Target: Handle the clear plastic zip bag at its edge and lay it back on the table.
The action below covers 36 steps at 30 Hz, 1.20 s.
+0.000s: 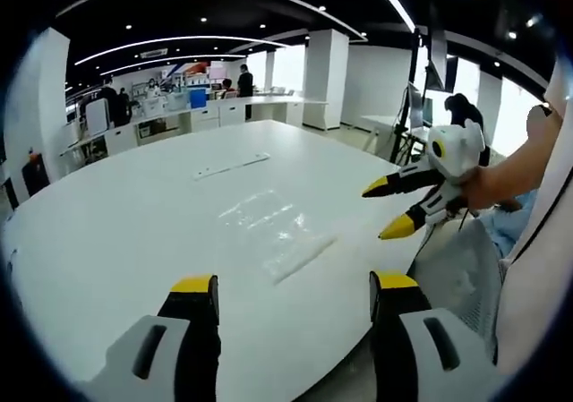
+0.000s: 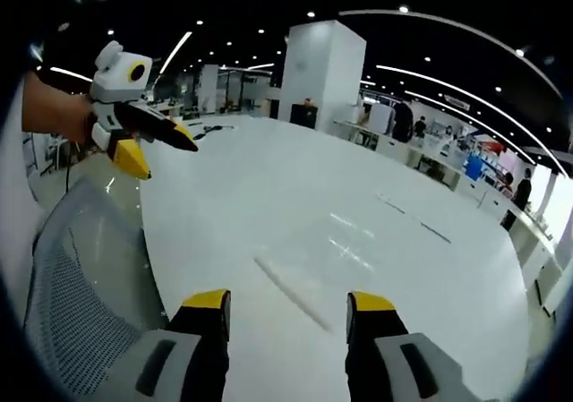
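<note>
The clear plastic zip bag (image 1: 273, 232) lies flat on the white table (image 1: 134, 214), its zip strip toward the near edge. My left gripper (image 1: 294, 287) is open above the table's near edge, short of the bag, nothing between its jaws. My right gripper (image 1: 394, 208) comes in from the right, held in a hand, open, hovering off the table edge beside the bag. In the right gripper view the bag (image 2: 336, 263) lies ahead on the table (image 2: 269, 178), my right gripper (image 2: 288, 302) is open just short of its zip strip, and the left gripper (image 2: 166, 151) hangs open at upper left.
A thin white strip (image 1: 231, 165) lies further back on the table. A grey mesh office chair (image 2: 81, 277) stands at the table's near edge. Desks, pillars and several people (image 1: 244, 80) are in the background.
</note>
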Each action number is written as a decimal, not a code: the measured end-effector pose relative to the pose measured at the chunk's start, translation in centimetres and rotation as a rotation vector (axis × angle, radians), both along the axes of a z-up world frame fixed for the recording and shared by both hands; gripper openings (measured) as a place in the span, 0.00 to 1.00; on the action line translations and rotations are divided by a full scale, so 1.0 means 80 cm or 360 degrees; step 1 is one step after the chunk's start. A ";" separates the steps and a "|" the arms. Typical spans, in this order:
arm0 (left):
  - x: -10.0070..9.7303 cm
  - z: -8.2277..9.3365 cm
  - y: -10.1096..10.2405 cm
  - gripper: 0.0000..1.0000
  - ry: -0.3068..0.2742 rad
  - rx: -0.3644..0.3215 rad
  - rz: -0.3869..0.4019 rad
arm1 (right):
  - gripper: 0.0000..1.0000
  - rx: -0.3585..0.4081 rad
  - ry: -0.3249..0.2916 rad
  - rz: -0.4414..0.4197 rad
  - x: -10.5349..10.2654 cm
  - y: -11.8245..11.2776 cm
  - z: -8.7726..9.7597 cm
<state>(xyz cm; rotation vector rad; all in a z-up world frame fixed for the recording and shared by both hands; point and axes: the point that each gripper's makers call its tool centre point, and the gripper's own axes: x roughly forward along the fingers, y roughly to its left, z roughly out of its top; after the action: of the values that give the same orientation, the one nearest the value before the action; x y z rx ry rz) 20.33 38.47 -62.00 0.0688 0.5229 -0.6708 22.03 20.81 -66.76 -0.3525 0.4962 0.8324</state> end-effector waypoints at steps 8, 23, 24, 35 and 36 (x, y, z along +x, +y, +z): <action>-0.009 -0.001 -0.001 0.65 -0.0014 -0.0087 0.0038 | 0.61 0.0116 -0.0011 -0.0107 -0.015 -0.010 0.008; -0.024 -0.019 0.001 0.66 -0.0009 -0.0168 0.0120 | 0.77 0.0210 -0.0070 -0.0231 -0.031 -0.021 0.023; -0.027 -0.019 -0.001 0.66 -0.0008 -0.0171 0.0122 | 0.77 0.0216 -0.0069 -0.0233 -0.032 -0.021 0.023; -0.032 -0.016 -0.001 0.66 -0.0054 -0.0217 0.0150 | 0.82 0.0235 -0.0110 -0.0241 -0.038 -0.020 0.030; -0.032 -0.015 -0.001 0.66 -0.0058 -0.0223 0.0153 | 0.82 0.0242 -0.0112 -0.0241 -0.039 -0.020 0.030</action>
<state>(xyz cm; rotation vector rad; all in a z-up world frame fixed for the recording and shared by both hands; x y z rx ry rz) 17.75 38.37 -63.18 -0.0753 0.4402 -0.6096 18.90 19.22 -64.32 -0.2011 0.3863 0.7033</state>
